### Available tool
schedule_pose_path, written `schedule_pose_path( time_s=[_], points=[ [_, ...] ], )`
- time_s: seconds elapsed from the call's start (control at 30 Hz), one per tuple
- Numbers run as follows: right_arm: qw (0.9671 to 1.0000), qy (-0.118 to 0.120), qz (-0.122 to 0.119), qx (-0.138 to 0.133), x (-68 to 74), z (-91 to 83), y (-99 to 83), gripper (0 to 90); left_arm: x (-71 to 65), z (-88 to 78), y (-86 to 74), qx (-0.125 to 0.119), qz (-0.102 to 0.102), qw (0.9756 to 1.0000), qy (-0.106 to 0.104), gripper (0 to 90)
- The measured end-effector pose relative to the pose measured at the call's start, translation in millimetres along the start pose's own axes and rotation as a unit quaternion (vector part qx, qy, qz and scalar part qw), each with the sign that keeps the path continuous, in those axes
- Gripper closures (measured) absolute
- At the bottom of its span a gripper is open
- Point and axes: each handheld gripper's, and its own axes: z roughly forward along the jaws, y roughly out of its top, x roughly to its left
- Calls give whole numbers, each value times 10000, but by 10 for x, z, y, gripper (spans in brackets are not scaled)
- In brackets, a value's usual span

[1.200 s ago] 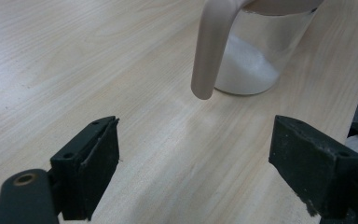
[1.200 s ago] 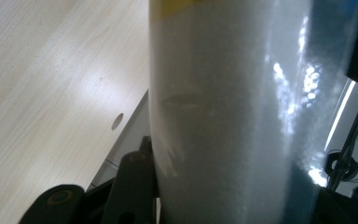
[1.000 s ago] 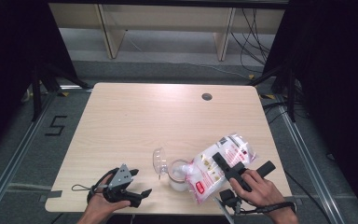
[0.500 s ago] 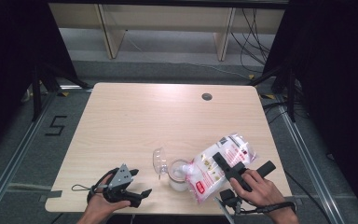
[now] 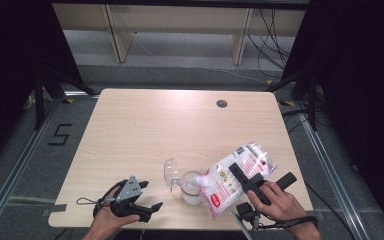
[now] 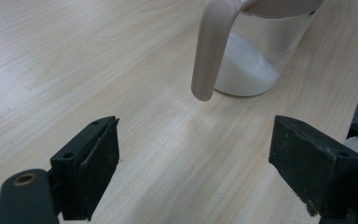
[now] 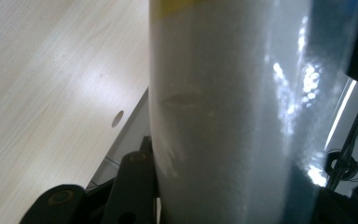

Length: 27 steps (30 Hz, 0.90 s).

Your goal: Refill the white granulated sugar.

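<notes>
A clear jar (image 5: 191, 189) with white powder in its bottom stands near the table's front edge, its hinged lid (image 5: 171, 172) flipped open to the left. A plastic bag of white powder (image 5: 230, 177) with a red and white label lies tipped with its low end over the jar's mouth. My right gripper (image 5: 240, 175) is shut on this bag; in the right gripper view the bag (image 7: 228, 116) sits between the jaws. My left gripper (image 5: 152, 209) rests open on the table left of the jar. In the left gripper view the jar (image 6: 256, 65) and a beige strap (image 6: 209, 51) stand ahead of the open jaws.
The wooden table (image 5: 180, 130) has a round cable hole (image 5: 222, 104) at the back right. Shelving and cables stand on the floor beyond the far edge. The jar and bag sit close to the front edge, where both hands come in.
</notes>
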Motion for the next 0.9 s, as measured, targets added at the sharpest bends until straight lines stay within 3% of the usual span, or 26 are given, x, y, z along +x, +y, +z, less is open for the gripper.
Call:
schedule_pose_path(
  time_s=[0.07, 0.17, 0.23, 0.3, 0.53, 0.77, 0.83, 0.9],
  points=[
    [9999, 10, -91, -51, -21, 7, -2, 679, 1, 1, -1, 2, -1, 10000, 1, 155],
    [10000, 13, -75, -32, -16, 5, -4, 680, -8, 3, 0, -3, -12, 10000, 12, 156],
    [10000, -3, -69, -26, -13, 7, -5, 680, 5, -4, 1, 78, 87, 9999, 38, 155],
    [10000, 2, 4, 24, 5, 0, -3, 680, -5, 6, 0, 20, 3, 10000, 10, 155],
    [9999, 35, -86, -54, -1, 20, 9, 681, 10, -8, 5, 134, 80, 9999, 18, 155],
    [9999, 31, -89, -43, -3, 16, 8, 682, 5, -5, 3, 81, 78, 9999, 68, 156],
    [9999, 37, -87, -49, -3, 16, 8, 682, -12, 1, 4, -16, -32, 10000, 11, 156],
    [10000, 24, -82, -39, -4, 17, 9, 682, 3, -6, 4, 69, 40, 10000, 25, 156]
  ],
)
